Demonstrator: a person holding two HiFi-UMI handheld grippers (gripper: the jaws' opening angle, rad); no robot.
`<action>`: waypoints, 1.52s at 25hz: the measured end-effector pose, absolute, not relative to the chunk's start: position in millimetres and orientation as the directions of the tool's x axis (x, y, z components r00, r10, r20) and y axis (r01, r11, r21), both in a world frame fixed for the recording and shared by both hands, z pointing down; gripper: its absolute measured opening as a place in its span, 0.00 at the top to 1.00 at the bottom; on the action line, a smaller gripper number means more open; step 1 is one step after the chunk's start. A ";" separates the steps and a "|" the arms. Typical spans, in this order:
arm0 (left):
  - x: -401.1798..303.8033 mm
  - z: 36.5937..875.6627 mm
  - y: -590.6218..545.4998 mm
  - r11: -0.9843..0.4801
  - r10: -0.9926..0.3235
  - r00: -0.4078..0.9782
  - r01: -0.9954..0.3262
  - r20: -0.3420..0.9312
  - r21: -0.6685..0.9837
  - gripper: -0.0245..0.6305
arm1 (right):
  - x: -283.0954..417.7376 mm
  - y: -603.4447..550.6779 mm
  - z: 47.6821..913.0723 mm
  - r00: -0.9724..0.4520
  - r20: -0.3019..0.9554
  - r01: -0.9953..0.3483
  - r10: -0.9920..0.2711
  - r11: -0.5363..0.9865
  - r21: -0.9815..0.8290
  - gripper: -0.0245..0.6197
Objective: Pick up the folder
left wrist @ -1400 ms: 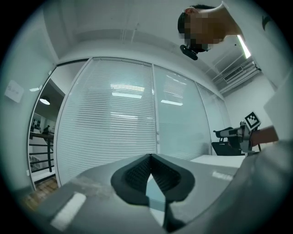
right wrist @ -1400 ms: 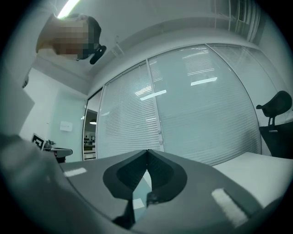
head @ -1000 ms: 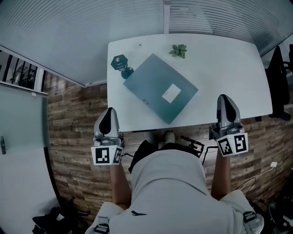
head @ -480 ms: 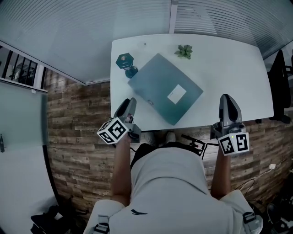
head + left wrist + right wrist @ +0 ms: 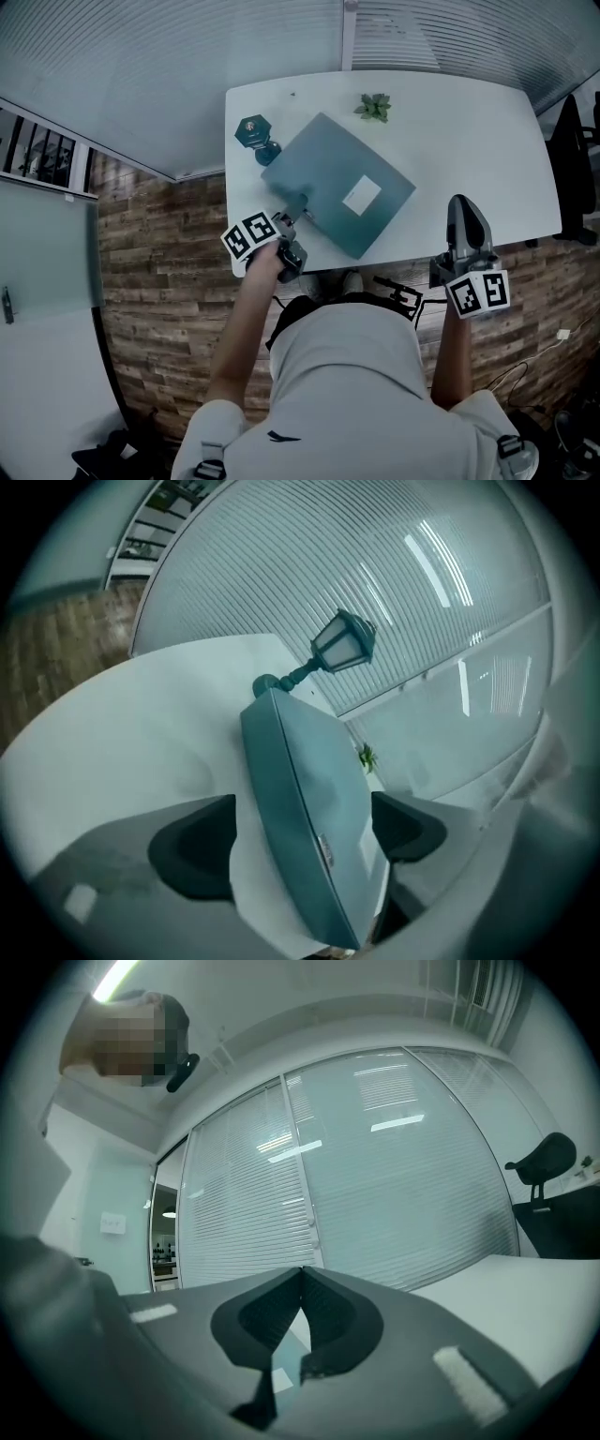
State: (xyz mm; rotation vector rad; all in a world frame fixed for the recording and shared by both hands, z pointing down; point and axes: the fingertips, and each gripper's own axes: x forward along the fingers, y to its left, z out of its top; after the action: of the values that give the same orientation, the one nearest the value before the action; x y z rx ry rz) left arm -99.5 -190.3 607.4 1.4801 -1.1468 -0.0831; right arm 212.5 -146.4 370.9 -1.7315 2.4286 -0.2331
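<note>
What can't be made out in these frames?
- Label text on the folder: too small, head view.
- Lamp base: partly behind the folder, left gripper view.
- Plant: tiny and blurred, left gripper view.
- Folder's contents: its closed cover hides them, every view.

even, cool indoor light, shadows faint. ceiling light strip [image 5: 117,979] glares in the right gripper view and reflects off the blinds [image 5: 403,1194]. both gripper views bend and darken at the edges. folder [image 5: 305,794] slightly soft close up.
</note>
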 end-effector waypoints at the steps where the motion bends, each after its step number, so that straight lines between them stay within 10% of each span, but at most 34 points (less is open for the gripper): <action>1: -96.2 610.1 -192.2 0.186 -0.657 0.509 -0.606 0.556 0.774 0.27 | 213.3 -146.2 372.3 -0.319 -0.031 -0.923 -0.947 0.318 -0.218 0.96; 24: -81.2 638.8 -203.4 0.208 -0.614 0.498 -0.646 0.612 0.735 0.44 | 201.7 -153.6 390.2 -0.331 0.017 -0.917 -0.943 0.318 -0.240 0.96; 38: -81.8 639.3 -205.0 0.197 -0.627 0.513 -0.624 0.587 0.756 0.46 | 154.0 -275.1 512.3 -0.464 0.615 -0.859 -0.637 0.493 -0.138 0.69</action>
State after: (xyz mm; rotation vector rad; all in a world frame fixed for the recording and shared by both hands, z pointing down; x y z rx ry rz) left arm -81.8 -205.0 639.3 1.4710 -1.1458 -0.0027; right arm 154.0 -275.1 512.3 -1.7066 3.1166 -0.8329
